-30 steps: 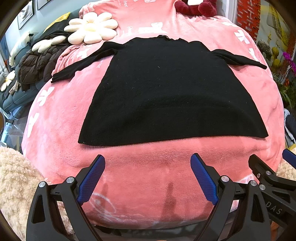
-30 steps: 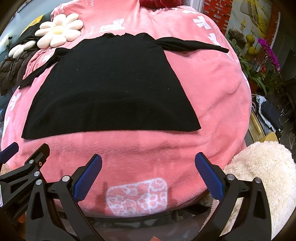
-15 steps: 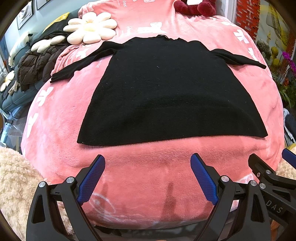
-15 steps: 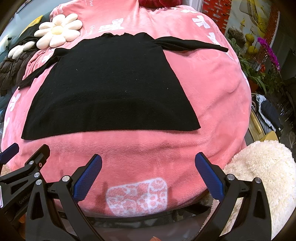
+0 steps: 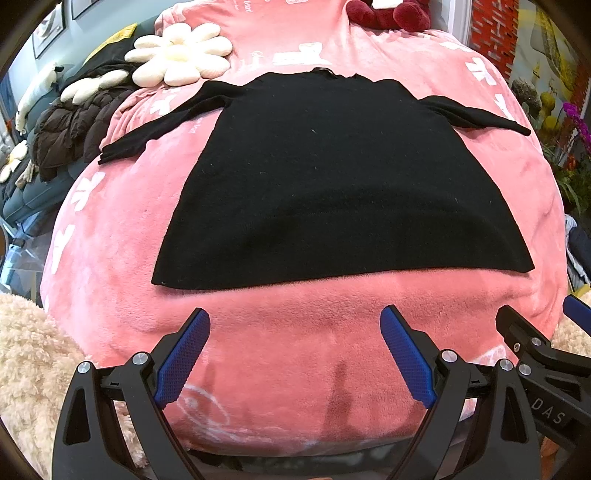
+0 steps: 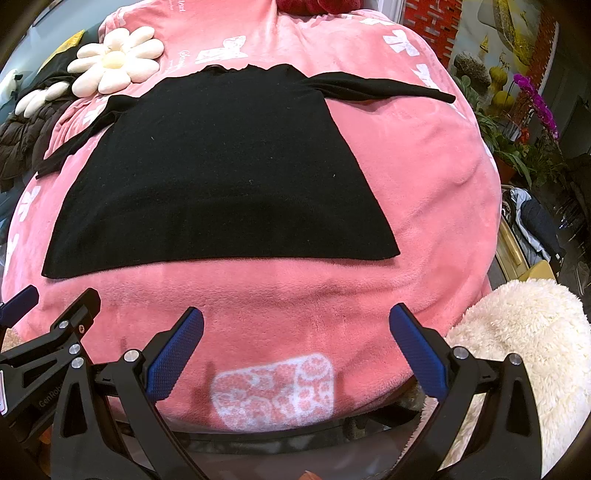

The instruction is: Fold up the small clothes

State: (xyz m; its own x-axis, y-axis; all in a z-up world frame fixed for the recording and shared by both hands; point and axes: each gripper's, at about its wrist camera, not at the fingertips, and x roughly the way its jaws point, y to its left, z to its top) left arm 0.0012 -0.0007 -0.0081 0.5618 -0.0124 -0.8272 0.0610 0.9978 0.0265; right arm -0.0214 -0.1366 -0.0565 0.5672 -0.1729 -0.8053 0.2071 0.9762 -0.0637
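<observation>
A small black long-sleeved sweater (image 5: 332, 177) lies flat on a pink fleece blanket (image 5: 295, 325), hem towards me, both sleeves spread out to the sides. It also shows in the right wrist view (image 6: 221, 173). My left gripper (image 5: 295, 321) is open and empty, hovering just short of the hem, near its left half. My right gripper (image 6: 295, 317) is open and empty, just short of the hem's right half. The right gripper's side shows at the right edge of the left wrist view (image 5: 532, 339).
A white daisy cushion (image 5: 181, 55) and a dark puffer jacket (image 5: 70, 133) lie at the back left. A dark red plush (image 5: 384, 14) sits at the far end. A cream fluffy throw (image 6: 524, 343) is at the right; potted plants (image 6: 517, 122) stand beyond.
Both grippers have crept very slightly; the sweater sits a touch lower and nearer in both views. Nothing was taken hold of.
</observation>
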